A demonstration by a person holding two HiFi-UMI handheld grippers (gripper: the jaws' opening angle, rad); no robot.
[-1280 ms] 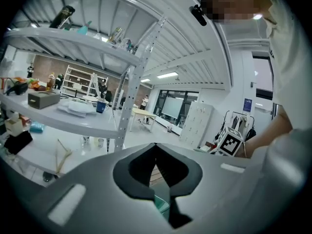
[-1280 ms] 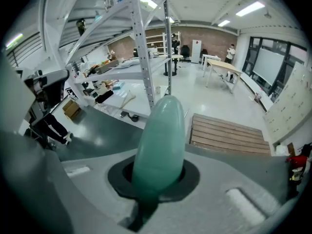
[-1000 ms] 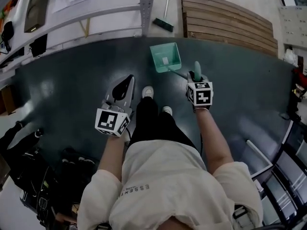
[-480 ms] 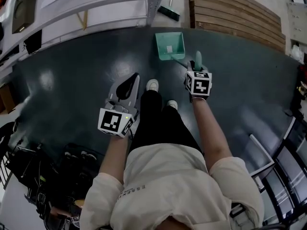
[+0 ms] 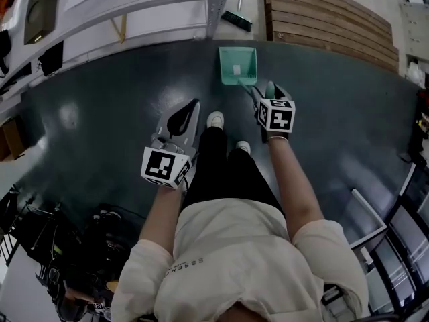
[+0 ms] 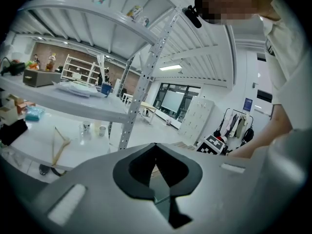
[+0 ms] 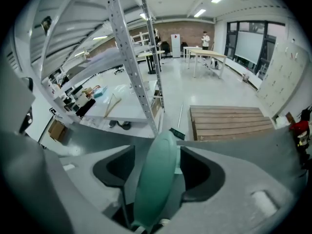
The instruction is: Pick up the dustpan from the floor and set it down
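Arms reach down and forward on either side of the person's legs. The right gripper tilts steeply toward the floor, its marker cube facing up; the left gripper lies flatter, pointing ahead beside the left shoe.

Jaws of the right gripper have just been opening and now stand wide apart, with the green handle of the dustpan upright between them and a gap on each side. The left gripper's jaws meet at their tips with nothing between them.

The dustpan's scoop sits on the dark floor, close to that floor's far edge, just in front of the grey rack upright. A brush lies beyond it on the pale floor, beside a slatted wooden pallet. Bare dark floor spreads to the left and right of the dustpan.

A small white label on the scoop is too small to read. Upside-down print on the shirt starts "ESSEN".
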